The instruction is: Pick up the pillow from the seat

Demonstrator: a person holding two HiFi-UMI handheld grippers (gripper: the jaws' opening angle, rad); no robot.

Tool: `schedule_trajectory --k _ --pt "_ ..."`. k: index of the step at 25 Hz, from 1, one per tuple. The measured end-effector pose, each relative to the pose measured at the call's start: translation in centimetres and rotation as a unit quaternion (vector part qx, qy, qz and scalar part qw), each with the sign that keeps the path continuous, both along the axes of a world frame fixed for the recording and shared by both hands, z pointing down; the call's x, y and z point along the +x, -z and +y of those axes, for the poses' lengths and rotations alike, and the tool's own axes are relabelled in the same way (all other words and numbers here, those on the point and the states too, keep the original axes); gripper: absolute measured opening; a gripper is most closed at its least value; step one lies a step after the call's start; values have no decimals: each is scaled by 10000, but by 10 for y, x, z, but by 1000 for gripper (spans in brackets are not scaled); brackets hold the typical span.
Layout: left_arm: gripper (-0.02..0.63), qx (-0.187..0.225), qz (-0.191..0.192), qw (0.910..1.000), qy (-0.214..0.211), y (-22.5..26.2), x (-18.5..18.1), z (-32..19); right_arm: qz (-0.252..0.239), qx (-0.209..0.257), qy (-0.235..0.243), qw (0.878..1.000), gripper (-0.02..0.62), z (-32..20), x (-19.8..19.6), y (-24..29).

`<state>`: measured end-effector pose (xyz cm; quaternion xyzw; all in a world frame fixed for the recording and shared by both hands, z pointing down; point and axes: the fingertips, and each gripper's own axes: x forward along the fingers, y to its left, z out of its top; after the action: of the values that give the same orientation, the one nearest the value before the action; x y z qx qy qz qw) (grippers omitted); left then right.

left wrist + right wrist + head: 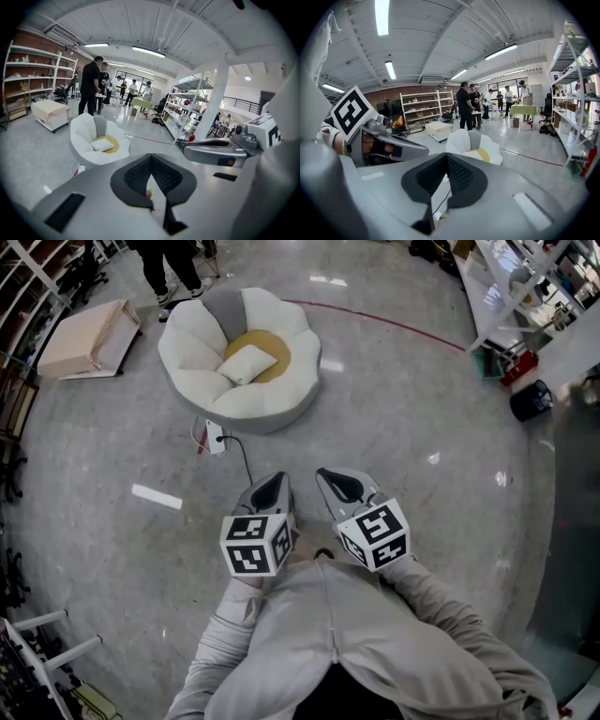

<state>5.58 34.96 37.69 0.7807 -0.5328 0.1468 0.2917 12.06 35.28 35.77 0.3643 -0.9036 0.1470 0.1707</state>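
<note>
A white square pillow (248, 363) lies on the yellow middle of a white flower-shaped seat (197, 352) on the floor, well ahead of me. In the left gripper view the pillow (102, 145) rests on the same seat (83, 133), far beyond the jaws. My left gripper (275, 482) and right gripper (328, 476) hang side by side close to my body, a good way short of the seat. Both are shut and hold nothing; the left gripper (150, 159) and the right gripper (446, 158) show their pads meeting at the tips. The seat (461, 139) is partly hidden behind the right jaws.
A white power strip (214, 437) with a black cable lies on the floor just in front of the seat. A beige box (89, 338) stands at the left and people (173, 268) stand behind the seat. Shelves (525, 287) line the right side. A white strip (157, 496) lies on the floor.
</note>
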Motion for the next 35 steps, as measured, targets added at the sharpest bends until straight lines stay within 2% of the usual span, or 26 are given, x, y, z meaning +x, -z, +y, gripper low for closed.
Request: schedule_trajectory --k 12,18,35 --pt "6 -200 53 9997 -133 -4 -58 -86 129 -68 -186 9997 0 -85 -49 -1" --pt "6 -303 13 9993 -240 -11 -75 -119 141 -68 -341 9993 0 -122 -63 -2" --pt "6 -379 -85 9991 -176 -23 -132 -208 103 -41 -381 9992 0 -212 -116 -8"
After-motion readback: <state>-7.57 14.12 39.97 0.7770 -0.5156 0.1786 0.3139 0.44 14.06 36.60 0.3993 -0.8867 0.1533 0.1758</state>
